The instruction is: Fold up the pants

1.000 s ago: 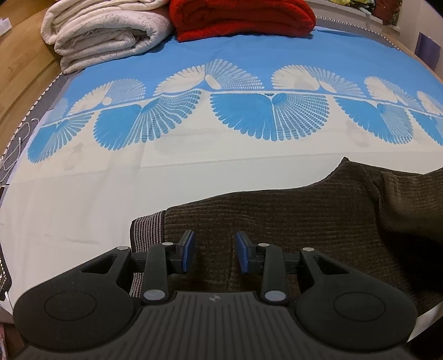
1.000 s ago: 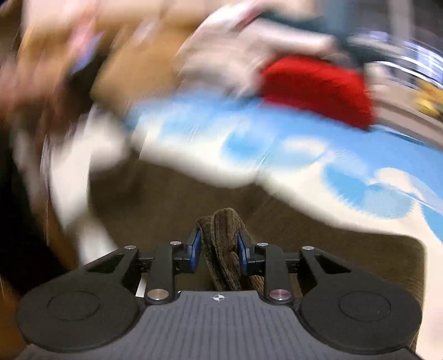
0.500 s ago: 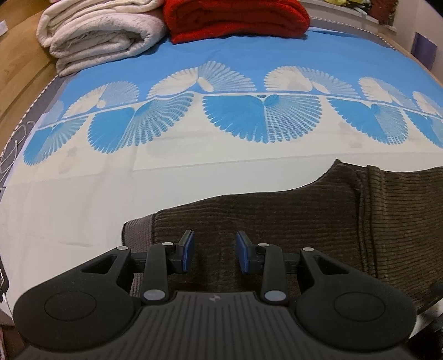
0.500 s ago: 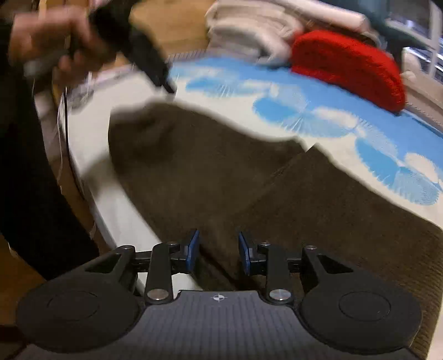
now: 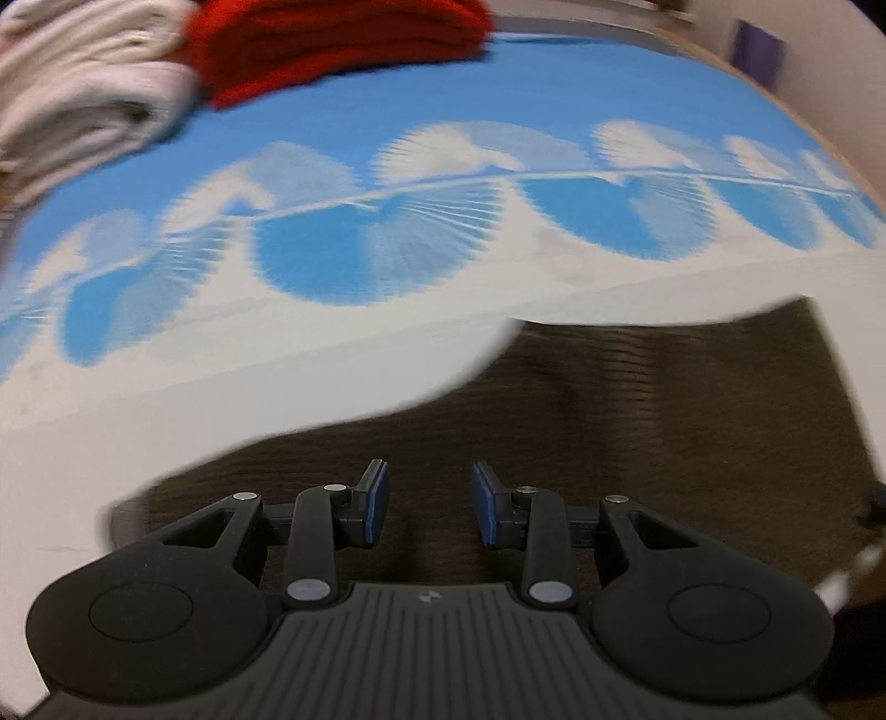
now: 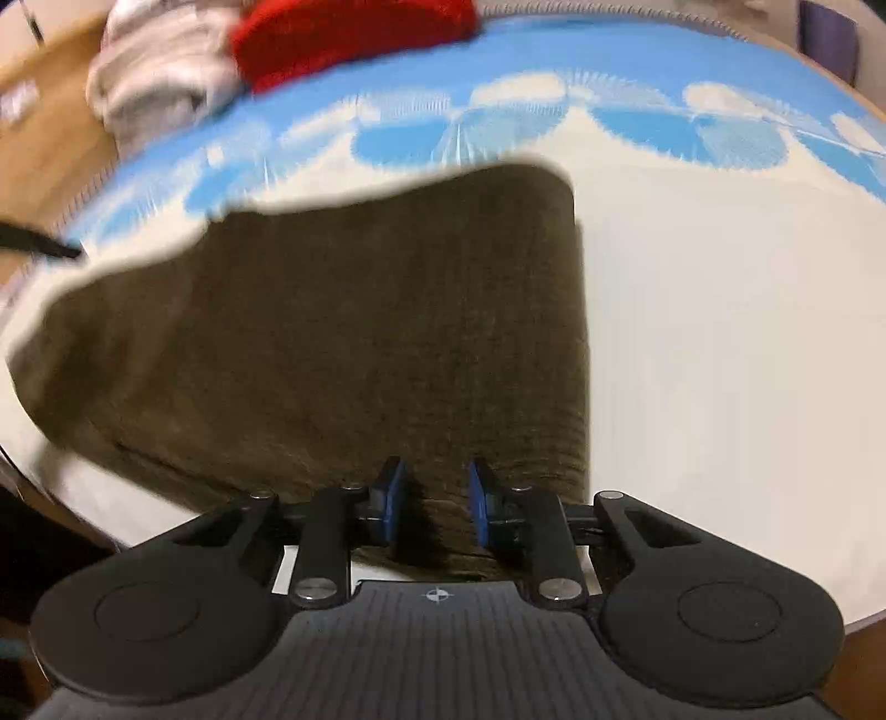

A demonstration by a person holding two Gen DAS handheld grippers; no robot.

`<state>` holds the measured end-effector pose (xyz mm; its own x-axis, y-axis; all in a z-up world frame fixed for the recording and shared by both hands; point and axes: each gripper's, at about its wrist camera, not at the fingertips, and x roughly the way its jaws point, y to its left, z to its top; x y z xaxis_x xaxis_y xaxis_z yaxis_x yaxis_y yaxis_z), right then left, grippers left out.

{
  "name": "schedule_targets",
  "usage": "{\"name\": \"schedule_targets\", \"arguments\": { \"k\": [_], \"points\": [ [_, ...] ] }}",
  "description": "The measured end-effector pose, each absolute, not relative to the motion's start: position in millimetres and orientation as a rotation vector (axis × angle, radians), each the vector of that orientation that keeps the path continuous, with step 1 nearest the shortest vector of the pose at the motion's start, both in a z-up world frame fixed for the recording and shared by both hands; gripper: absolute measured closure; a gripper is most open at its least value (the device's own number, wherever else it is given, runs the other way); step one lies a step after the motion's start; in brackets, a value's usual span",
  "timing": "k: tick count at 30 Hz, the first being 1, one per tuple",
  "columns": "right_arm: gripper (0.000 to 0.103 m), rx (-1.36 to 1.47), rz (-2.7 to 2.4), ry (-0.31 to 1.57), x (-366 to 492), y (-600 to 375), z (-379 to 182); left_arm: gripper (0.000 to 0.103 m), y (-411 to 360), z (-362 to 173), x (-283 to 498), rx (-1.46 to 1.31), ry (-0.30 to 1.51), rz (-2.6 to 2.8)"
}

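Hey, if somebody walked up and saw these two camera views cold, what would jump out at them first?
Probably the brown corduroy pants, folded into a broad slab on the near, white part of the blue and white bedspread. Next, the red blanket beside the cream blanket, both folded at the far edge. Both the left gripper and the right gripper are open above the pants.
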<state>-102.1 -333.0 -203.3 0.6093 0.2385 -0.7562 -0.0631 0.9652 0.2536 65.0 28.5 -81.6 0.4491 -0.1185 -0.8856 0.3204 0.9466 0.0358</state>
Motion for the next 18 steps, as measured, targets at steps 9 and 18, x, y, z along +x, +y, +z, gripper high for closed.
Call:
{"name": "schedule_targets", "arguments": {
  "k": [9, 18],
  "points": [
    [0.075, 0.112, 0.156, 0.934, -107.4, -326.6, -210.8, 0.066, -56.8, -112.7, 13.9, 0.412, 1.166, -0.806],
    [0.067, 0.116, 0.272, 0.865, -95.5, -309.6, -198.1, 0.066, -62.2, -142.0, 7.2, 0.520, 1.228, -0.866]
  ]
}}
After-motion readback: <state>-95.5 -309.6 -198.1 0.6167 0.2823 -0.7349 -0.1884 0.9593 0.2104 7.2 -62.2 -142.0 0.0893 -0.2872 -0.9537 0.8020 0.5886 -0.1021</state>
